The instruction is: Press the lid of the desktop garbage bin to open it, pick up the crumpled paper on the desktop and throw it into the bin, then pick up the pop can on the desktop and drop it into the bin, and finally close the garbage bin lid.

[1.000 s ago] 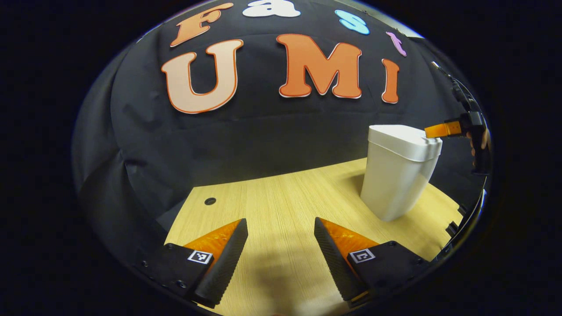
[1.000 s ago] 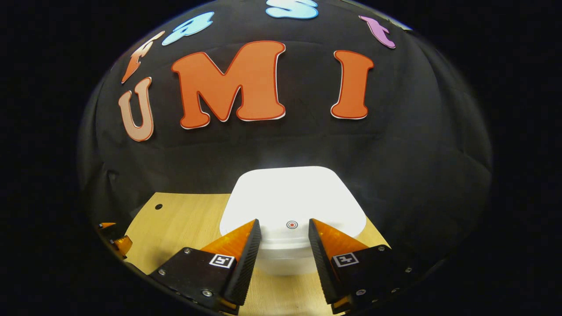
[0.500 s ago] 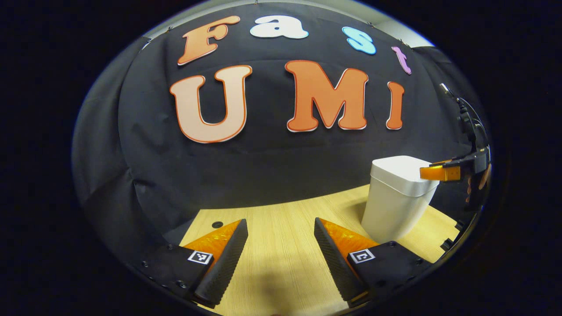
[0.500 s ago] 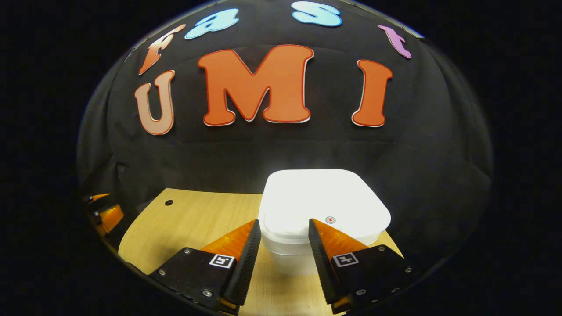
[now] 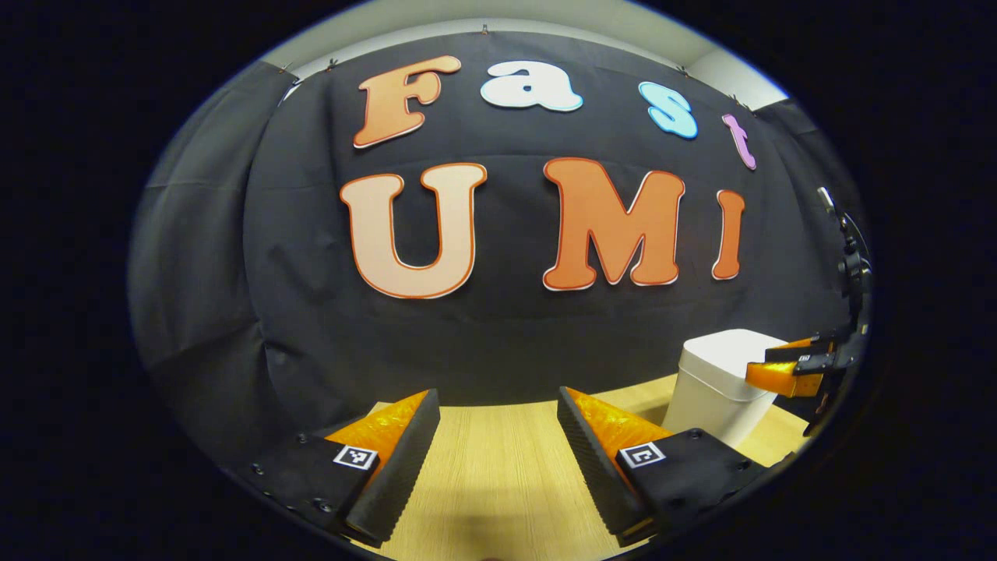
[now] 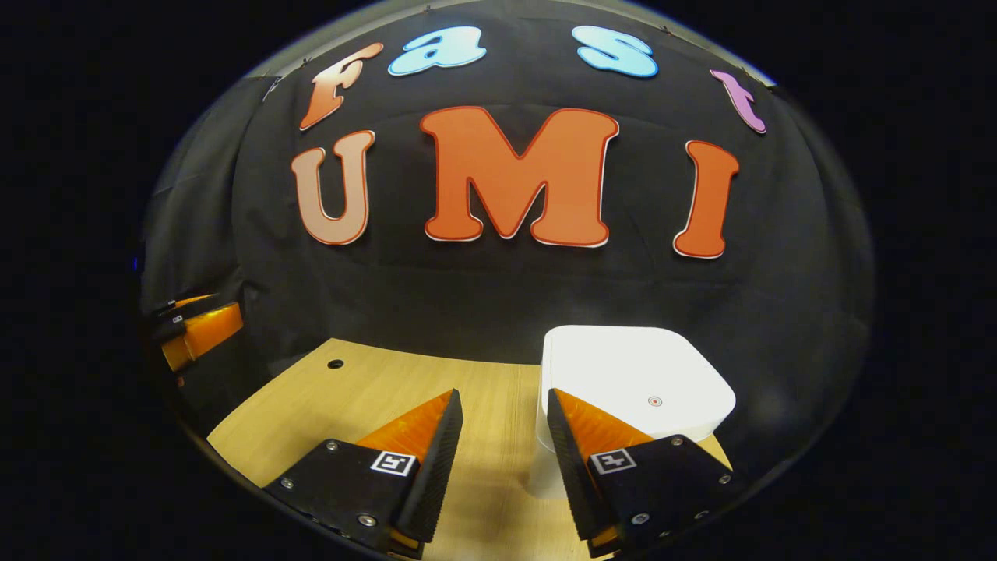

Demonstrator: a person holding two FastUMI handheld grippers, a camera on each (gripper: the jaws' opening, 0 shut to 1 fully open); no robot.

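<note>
Black cloth backs a pale wooden desk (image 6: pixel 366 397), bare where I can see it but for the bin.

My right gripper (image 6: pixel 505 436) is spread, nothing between its fingers, held above the desk just left of the bin (image 6: pixel 635 382); its right finger crosses the bin's near left corner in the right gripper view, and I cannot tell whether it touches. My left gripper (image 5: pixel 498 440) is also spread and empty, over the desk well left of the bin (image 5: pixel 720 386), which stands at the far right in the left gripper view, with the right gripper (image 5: pixel 787 370) at its top edge.

Its lid (image 6: pixel 615 366) lies flat and closed. A small round mark (image 6: pixel 655 401) sits near the lid's front edge, which I take for the press point. I judge the bin a light, stiff, smooth plastic shell that could skid or tip if shoved sideways, so I would press straight down on that mark with one fingertip rather than grip it.
</note>
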